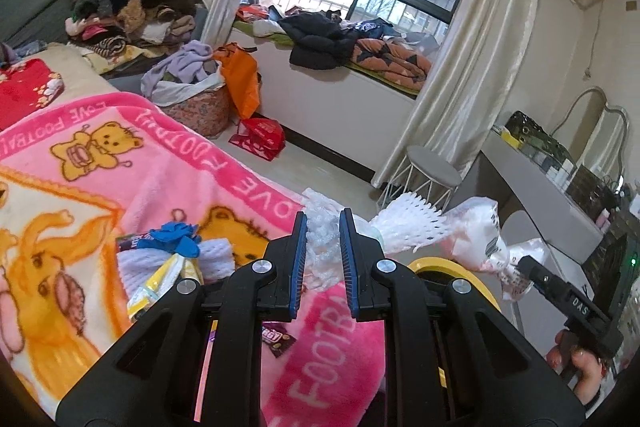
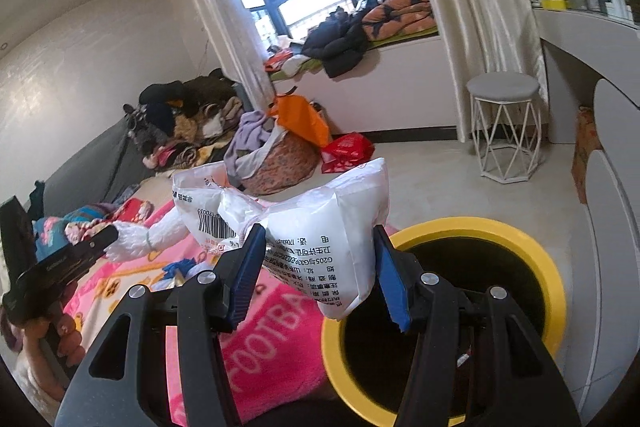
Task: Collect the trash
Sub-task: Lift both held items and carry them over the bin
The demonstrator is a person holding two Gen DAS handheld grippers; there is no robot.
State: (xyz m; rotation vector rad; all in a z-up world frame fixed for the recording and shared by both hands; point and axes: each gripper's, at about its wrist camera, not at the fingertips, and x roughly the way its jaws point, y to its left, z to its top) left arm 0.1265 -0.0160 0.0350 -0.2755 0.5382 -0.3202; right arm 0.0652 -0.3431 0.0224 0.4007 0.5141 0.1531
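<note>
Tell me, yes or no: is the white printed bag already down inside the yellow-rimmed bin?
No: in the right wrist view the white printed bag sits between the right tongs, above the yellow-rimmed bin, not inside it.

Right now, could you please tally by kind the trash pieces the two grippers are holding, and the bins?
White foam net, in left gripper: 1
White printed plastic bag, in right gripper: 1
Yellow-rimmed bin: 1
Total: 3
</note>
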